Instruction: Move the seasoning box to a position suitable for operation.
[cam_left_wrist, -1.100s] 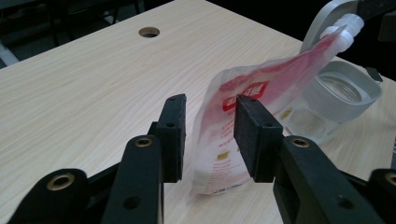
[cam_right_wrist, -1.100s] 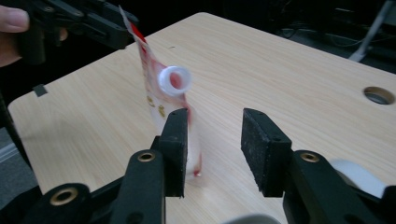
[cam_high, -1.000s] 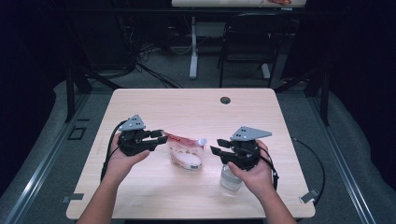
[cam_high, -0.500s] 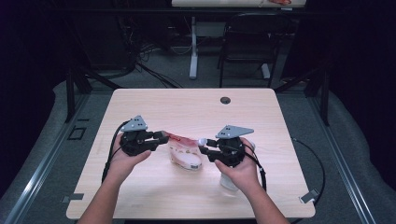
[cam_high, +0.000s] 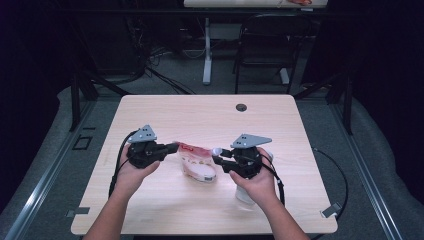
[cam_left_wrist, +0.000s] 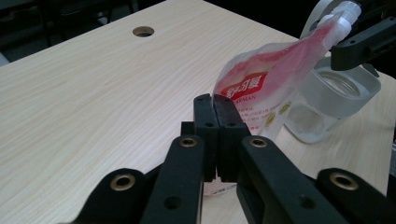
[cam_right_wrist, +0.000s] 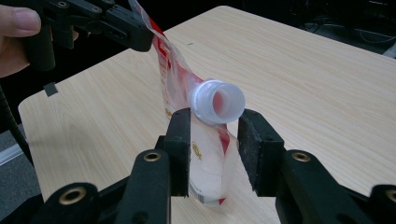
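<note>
The pouch, a soft, glossy plastic bag printed red and white, hangs slack between the two tools above the tabletop. The left hand-held gripper is clamped on the pouch's flat sealed corner, its jaws pressed together. The right hand-held gripper has its jaws set against the sides of the pouch's round white spout (uncapped, pink inside). Just behind that gripper stands a clear, squarish plastic jar, open at the top, near the tabletop's front right edge. The tabletop is pale wood grain with rounded corners and a cable hole at its far side; most of it lies bare. Beyond it are grey floor, a dark chair and dark surroundings.
</note>
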